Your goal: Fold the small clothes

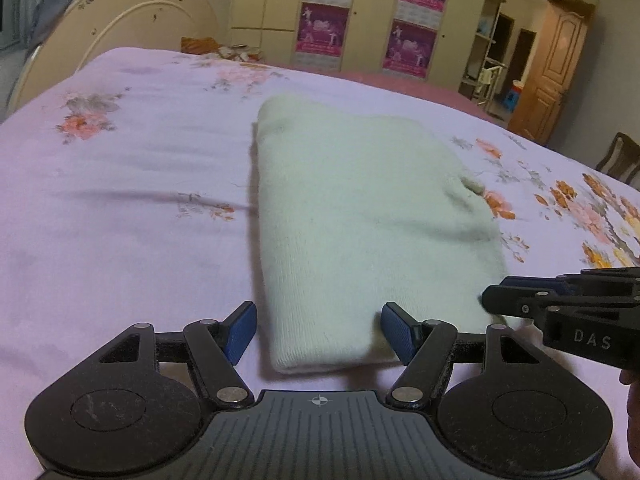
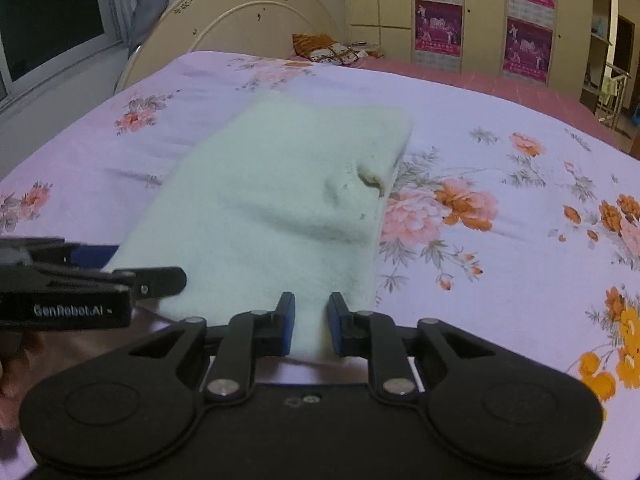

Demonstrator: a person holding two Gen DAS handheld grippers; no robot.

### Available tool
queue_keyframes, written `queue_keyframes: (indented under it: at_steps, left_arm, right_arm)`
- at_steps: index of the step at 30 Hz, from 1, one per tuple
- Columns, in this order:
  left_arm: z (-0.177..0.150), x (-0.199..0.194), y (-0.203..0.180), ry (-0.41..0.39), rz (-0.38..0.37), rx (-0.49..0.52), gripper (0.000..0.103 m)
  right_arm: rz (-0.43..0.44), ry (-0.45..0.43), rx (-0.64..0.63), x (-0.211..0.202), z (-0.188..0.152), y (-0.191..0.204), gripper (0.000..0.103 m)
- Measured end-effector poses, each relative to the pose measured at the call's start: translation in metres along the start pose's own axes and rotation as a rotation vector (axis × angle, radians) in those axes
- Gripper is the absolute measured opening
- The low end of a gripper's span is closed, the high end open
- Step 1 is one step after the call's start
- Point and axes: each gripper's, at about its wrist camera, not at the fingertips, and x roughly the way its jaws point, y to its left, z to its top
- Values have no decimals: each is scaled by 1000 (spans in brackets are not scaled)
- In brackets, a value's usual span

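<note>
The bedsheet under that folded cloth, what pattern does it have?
The bedsheet is pale lilac with pink and orange flowers, clearest in the right wrist view.

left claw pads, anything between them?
Yes: the near edge of the pale folded garment lies between the left claw pads, which stand wide. Shows in the left wrist view.

Floral-sheeted bed [image 1: 120, 160], postered wardrobe [image 1: 360, 20], wooden door [image 1: 556, 68]
</note>
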Motion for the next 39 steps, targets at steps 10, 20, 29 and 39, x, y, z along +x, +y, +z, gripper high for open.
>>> queue_keyframes:
  at_steps: [10, 20, 29, 39]
  left_arm:
    - [-15, -113, -10, -166, -11, 5, 96]
    - [-60, -219, -18, -230, -19, 6, 103]
    - [-99, -286, -37, -272, -37, 55, 103]
    - [-118, -316, -41, -277, -42, 63, 103]
  right_arm:
    - [12, -124, 84, -106, -19, 1, 61]
    - [-87, -203, 140, -214, -65, 19, 102]
    - [-95, -239, 123, -275, -105, 52, 102]
    - [-119, -271, 140, -304, -127, 59, 102]
